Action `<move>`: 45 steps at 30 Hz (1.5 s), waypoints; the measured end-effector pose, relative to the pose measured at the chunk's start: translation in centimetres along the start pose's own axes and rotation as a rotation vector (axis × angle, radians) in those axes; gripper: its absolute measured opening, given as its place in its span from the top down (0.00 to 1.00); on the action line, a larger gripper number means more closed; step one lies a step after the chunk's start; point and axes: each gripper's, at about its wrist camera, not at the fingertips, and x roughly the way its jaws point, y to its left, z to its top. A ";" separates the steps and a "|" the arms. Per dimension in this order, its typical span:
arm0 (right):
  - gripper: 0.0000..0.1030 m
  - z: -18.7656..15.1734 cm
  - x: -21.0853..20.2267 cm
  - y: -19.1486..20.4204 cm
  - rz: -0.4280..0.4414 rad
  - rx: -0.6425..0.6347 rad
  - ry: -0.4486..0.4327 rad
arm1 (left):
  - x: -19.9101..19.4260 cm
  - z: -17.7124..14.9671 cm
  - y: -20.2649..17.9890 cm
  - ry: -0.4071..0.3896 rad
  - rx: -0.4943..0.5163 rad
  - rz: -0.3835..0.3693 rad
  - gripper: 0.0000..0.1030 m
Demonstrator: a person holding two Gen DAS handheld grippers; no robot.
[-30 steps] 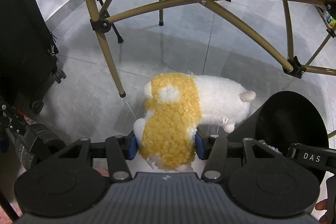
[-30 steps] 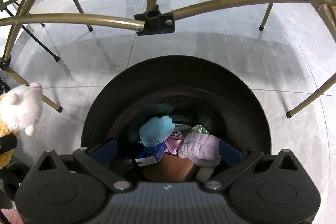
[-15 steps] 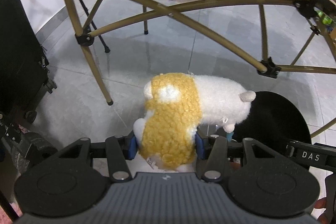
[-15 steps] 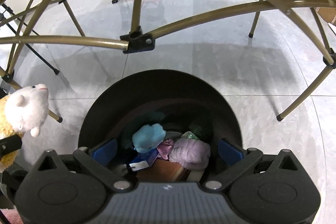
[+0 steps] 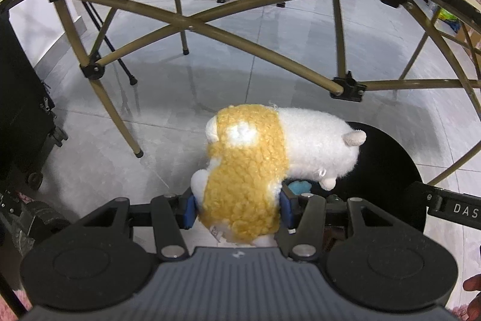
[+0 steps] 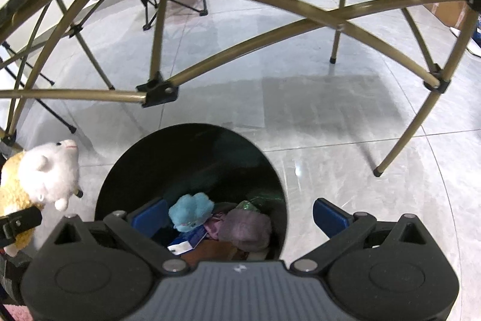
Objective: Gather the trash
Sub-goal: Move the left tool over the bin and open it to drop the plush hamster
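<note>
Both grippers: black body w/ ribbed grey top, blue pads (image 6: pixel 330 216), silver screws.

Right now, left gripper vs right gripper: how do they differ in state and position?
The left gripper has its jaws shut on the sheep plush; the right gripper is open and holds nothing. The left gripper carries the plush beside the black bin, its head just over the rim; the right gripper hangs above the bin's mouth, over the blue plush and other items inside. Both have blue pads and point downward.
</note>
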 end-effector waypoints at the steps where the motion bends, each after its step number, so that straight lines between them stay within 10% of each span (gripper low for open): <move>1: 0.00 0.0 -0.1 -0.3 -0.001 0.005 -0.003 | 0.0 0.0 -0.3 0.000 0.005 -0.001 0.50; 28: 0.00 -1.9 -2.7 -10.2 -0.043 0.168 -0.062 | 1.5 -1.1 -9.4 0.041 0.151 -0.028 0.50; 45: 0.00 -2.9 -2.6 -13.1 -0.071 0.220 -0.055 | 4.9 -1.9 -12.5 0.203 0.167 -0.042 0.50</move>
